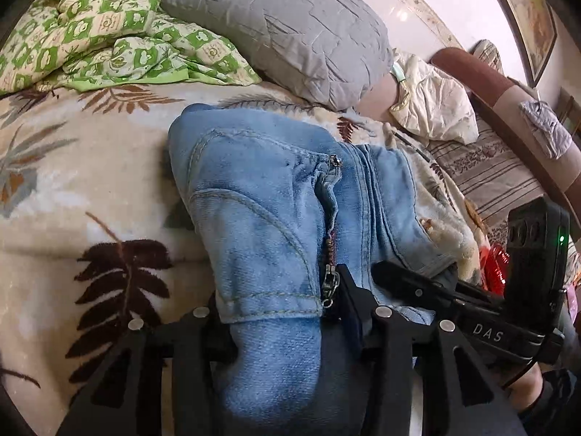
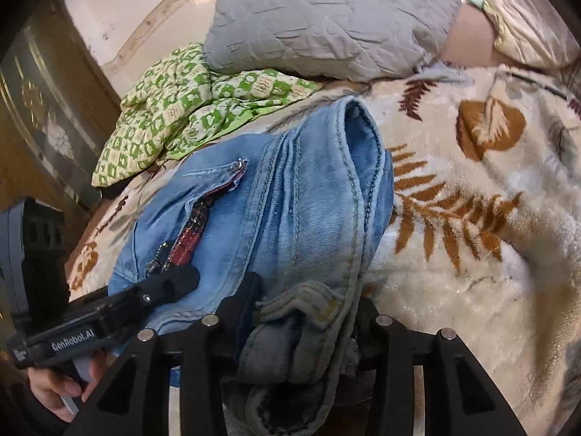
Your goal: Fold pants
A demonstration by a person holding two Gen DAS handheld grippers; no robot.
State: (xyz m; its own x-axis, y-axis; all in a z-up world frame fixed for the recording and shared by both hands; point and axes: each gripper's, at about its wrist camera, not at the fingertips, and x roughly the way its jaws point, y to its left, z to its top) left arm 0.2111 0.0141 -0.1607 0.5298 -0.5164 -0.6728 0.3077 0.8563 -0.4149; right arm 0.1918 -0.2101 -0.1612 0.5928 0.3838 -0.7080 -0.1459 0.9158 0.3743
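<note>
The left tool (image 1: pixel 287 312) is pointing down and forward over the bed, and its two black fingers are clamped on a thick fold of the pants (image 1: pixel 268 196) at the bottom middle of the left wrist view. The right tool (image 2: pixel 301 312) is tilting down the same way and is clamped on another bunch of the pants (image 2: pixel 276 210), where a grey waistband edge is squeezing out between its fingers. In the right wrist view, a hand (image 2: pixel 54 388) is holding the left tool's handle at the lower left of the frame.

The pants are lying folded in the middle of both frames, on the blanket (image 1: pixel 83 189), with a zipper (image 1: pixel 328 254) running down the front. They are soft, faded blue denim with pale stitching.

The blanket is fluffy and cream with brown leaves. There is open blanket to the left of the pants in the left wrist view, and to the right in the right wrist view. A wrinkled grey pillow (image 1: pixel 283 25) is sitting just past the far end of the pants. A puffy green quilt (image 1: pixel 90 32) with checks is bunched at the upper left, well apart from the pants.
</note>
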